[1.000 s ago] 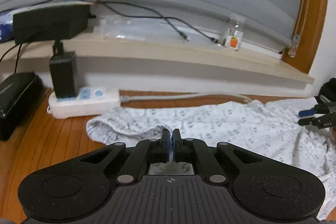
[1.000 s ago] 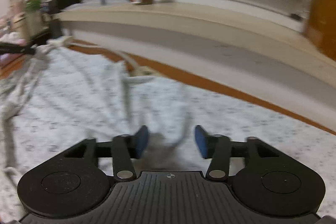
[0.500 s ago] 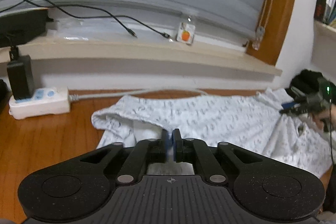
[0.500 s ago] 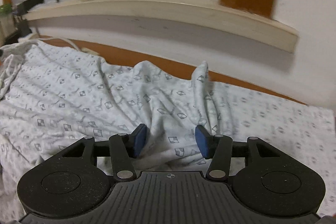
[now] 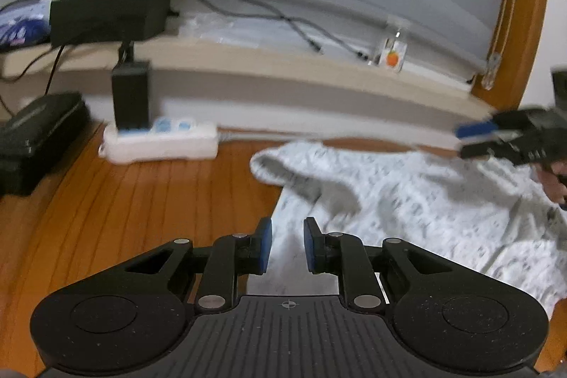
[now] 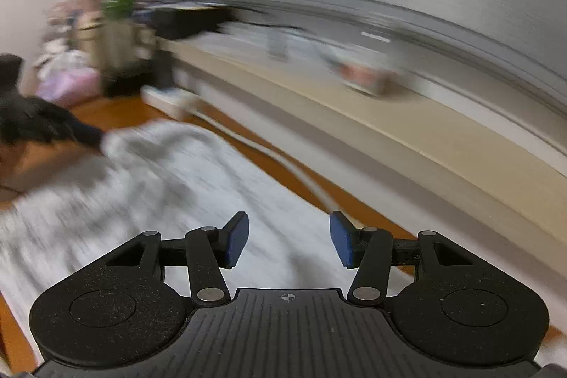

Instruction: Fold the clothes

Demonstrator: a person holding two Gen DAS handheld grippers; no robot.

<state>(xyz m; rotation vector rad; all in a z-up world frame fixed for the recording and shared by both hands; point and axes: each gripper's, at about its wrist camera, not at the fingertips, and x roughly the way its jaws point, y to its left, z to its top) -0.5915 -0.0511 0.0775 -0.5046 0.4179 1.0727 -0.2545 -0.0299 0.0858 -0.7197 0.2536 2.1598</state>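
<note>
Left gripper (image 5: 286,245) releasing the patterned garment (image 5: 407,201) on the wooden floor (image 5: 141,201)

Its jaws have just been opening, cloth lying between the pads but unpinched; the right gripper (image 6: 288,241) hangs parted and empty above the same fabric (this view is badly blurred); best to let the edge settle flat, then regrip at a corner before the next fold.

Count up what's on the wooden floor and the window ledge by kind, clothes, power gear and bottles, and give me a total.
Clothes: 1, the white patterned garment.
Power gear: 3, the white power strip, the black adapter plugged into it, the black box on the ledge.
Bottles: 1, the small clear bottle.
Total: 5
</note>
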